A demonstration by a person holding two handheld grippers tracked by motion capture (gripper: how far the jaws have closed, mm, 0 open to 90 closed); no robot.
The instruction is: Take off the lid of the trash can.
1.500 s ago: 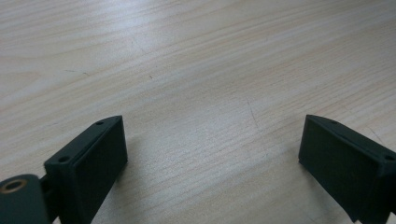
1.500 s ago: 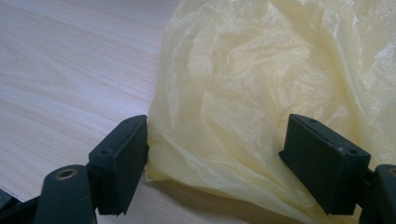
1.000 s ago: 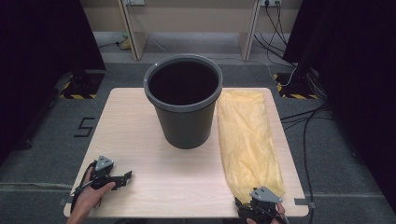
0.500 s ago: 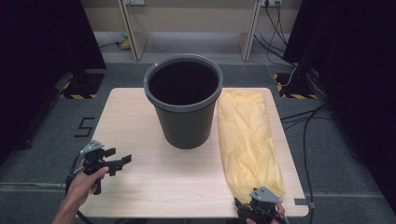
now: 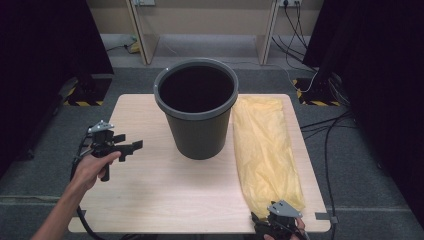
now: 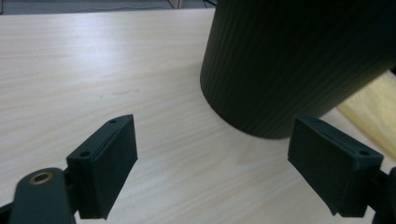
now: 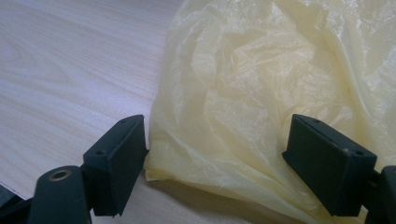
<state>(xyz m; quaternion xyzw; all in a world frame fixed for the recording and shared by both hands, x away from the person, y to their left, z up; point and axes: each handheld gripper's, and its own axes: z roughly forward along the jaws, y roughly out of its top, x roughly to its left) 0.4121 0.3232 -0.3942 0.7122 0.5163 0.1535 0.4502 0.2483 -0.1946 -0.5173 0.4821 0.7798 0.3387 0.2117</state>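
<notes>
Closest to the person, the right hand-held gripper (image 5: 279, 222) sits at the near end of the yellow bin bag (image 5: 265, 145), jaws spread wide, nothing pinched. The bag lies flat on the counter (image 5: 150, 185) right of the dark waste bin (image 5: 196, 112). The left hand-held gripper (image 5: 131, 147) hovers left of the bin, jaws apart and empty.
</notes>
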